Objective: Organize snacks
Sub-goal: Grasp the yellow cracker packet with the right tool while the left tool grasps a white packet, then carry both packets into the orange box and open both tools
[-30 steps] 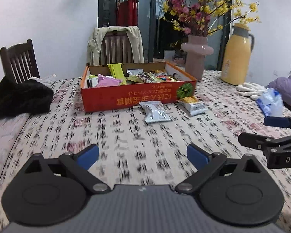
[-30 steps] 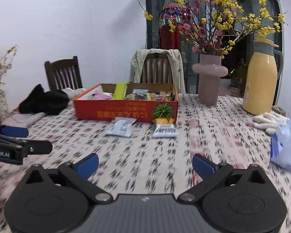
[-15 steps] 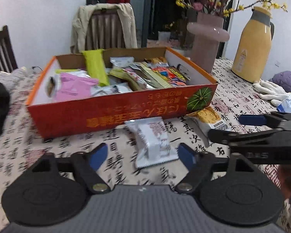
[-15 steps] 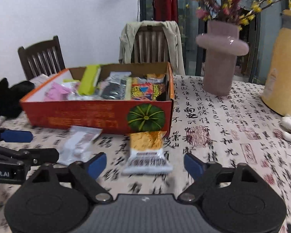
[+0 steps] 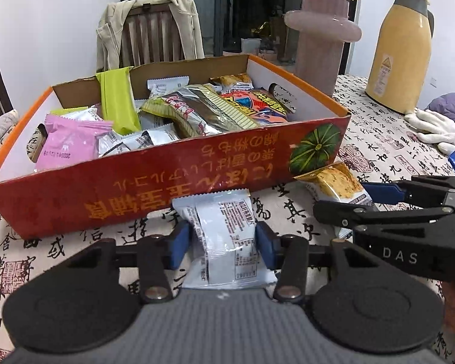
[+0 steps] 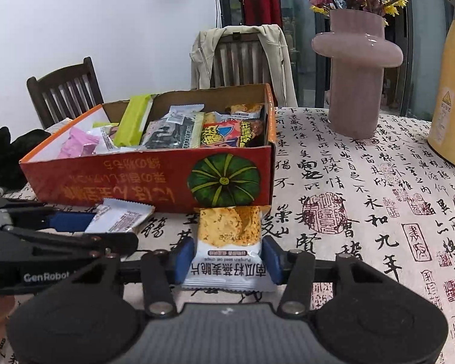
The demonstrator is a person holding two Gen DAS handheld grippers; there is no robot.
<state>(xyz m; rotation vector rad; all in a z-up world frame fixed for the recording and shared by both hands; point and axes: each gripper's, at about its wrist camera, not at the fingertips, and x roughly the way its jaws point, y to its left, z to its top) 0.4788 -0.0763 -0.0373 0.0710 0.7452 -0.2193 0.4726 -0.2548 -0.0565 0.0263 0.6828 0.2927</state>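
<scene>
Two hand-held grippers, jaws just closing. Left hand-held gripper [image 5: 221, 244] pinches the white snack packet [image 5: 224, 239]; right hand-held gripper [image 6: 227, 259] pinches the pumpkin-seed crisp packet [image 6: 229, 242]. Both packets lie on the desk [image 6: 364, 200], touching the front wall of the orange snack box [image 5: 166, 188].

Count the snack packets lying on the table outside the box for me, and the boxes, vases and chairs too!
Snack packets outside the box: 2, the white packet and the gold-and-white packet
Boxes: 1, the red box
Vases: 1, the pink vase
Chairs: 2, the bare dark chair and the chair with a jacket
Total: 6
</scene>
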